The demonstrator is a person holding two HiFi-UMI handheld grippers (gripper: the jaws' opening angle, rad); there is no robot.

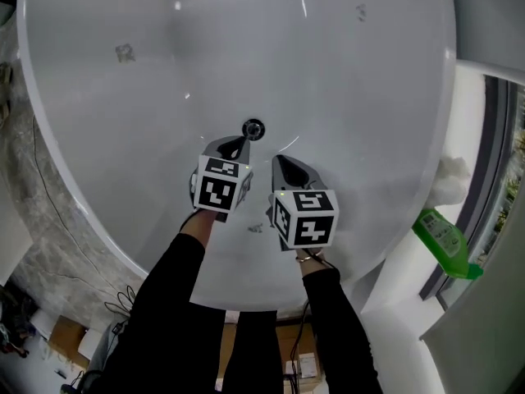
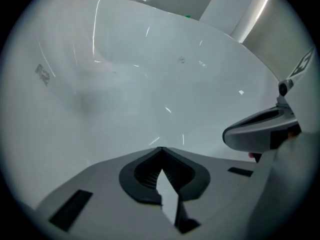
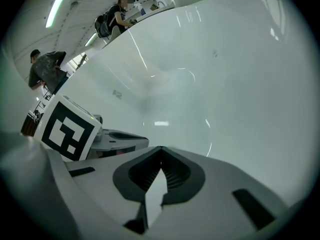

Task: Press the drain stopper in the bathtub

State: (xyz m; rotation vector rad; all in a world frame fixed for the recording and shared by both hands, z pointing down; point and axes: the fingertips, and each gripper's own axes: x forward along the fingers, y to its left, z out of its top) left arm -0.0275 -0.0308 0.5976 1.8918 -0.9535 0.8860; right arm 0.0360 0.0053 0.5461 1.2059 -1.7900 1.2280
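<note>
The white bathtub (image 1: 344,80) fills the head view, and its round chrome drain stopper (image 1: 253,129) sits on the tub floor near the middle. My left gripper (image 1: 243,141) is shut, its tips just short of the stopper's near edge; I cannot tell whether they touch. My right gripper (image 1: 277,159) is also shut and empty, beside it to the right and a little further back from the stopper. In the left gripper view the jaws (image 2: 160,148) meet at their tips over bare tub, with the right gripper (image 2: 260,131) alongside; the stopper is hidden. The right gripper view shows shut jaws (image 3: 161,147) and the left gripper's marker cube (image 3: 67,128).
A green spray bottle (image 1: 444,241) and a white cloth (image 1: 450,179) lie on the ledge right of the tub. Cables (image 1: 49,195) run over the marble floor at left. Two people (image 3: 47,70) stand far off beyond the tub rim.
</note>
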